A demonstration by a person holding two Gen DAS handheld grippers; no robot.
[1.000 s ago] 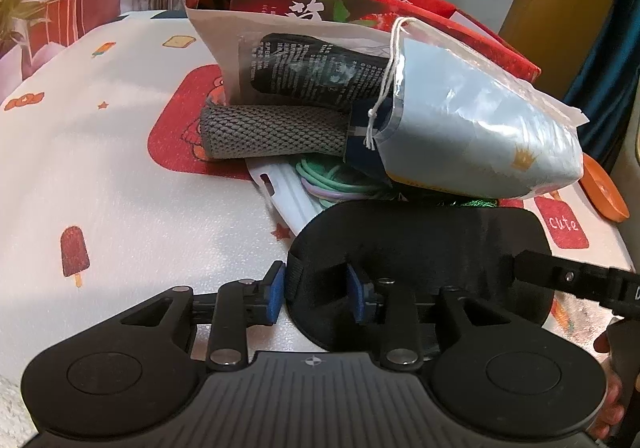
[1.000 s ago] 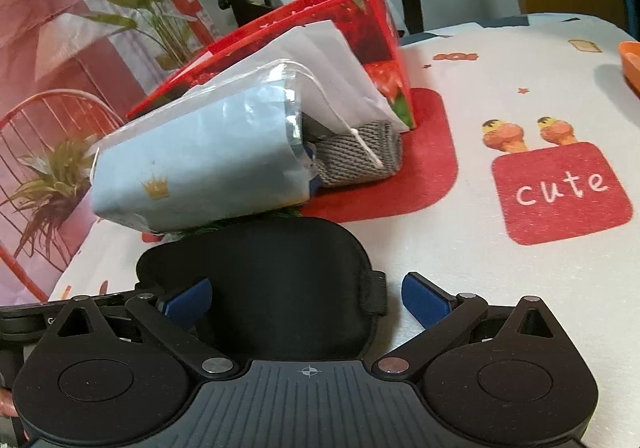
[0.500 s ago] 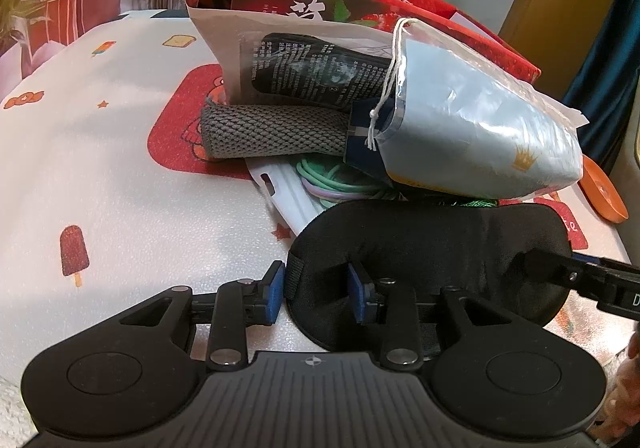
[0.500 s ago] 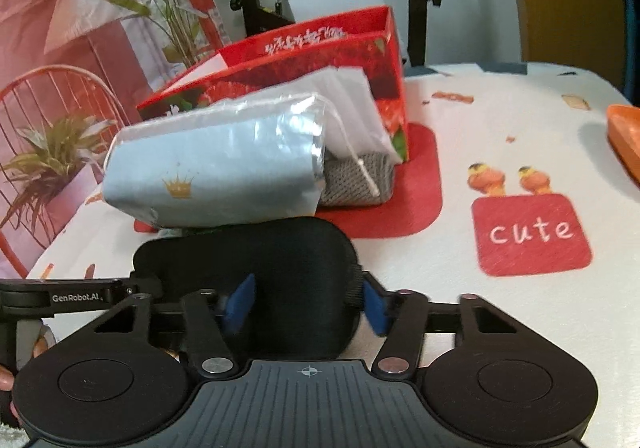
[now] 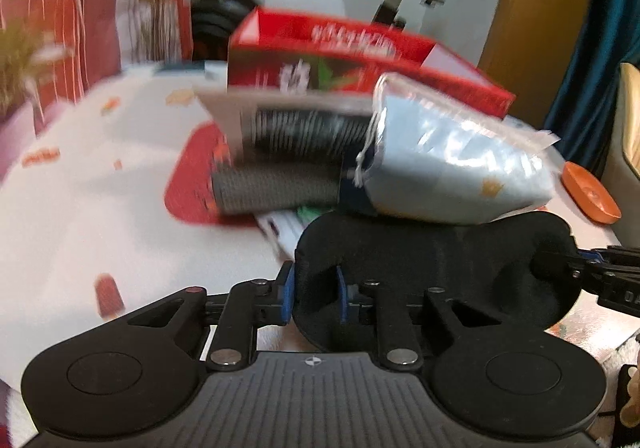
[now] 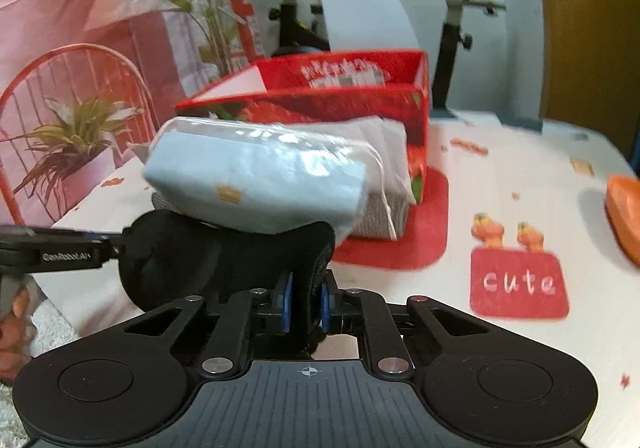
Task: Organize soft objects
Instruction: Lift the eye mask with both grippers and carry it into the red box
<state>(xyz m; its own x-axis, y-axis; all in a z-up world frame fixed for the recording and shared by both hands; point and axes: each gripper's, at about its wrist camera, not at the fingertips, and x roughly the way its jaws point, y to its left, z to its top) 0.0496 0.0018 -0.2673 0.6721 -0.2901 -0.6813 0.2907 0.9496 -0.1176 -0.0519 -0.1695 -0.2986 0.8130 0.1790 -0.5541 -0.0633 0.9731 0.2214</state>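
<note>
Clearly "cute" point(image 6: 519, 282) marks the tablecloth point(image 6: 500, 175); "GenRobot.AI" the left gripper point(image 6: 64, 256).

I count two claws, my left claw point(image 5: 313, 294) and my right claw point(image 6: 304, 300), one black eye mask point(image 5: 440, 268), one red box point(image 6: 344, 103), one blue pouch point(image 6: 260, 183), one grey roll point(image 5: 276, 187) and one orange dish point(image 5: 588, 191).

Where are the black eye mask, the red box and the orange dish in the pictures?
black eye mask point(image 5: 420, 248): left wrist view, on its padded middle.
red box point(image 6: 344, 103): right wrist view, on its front wall.
orange dish point(image 5: 588, 191): left wrist view, on its inner surface.
</note>
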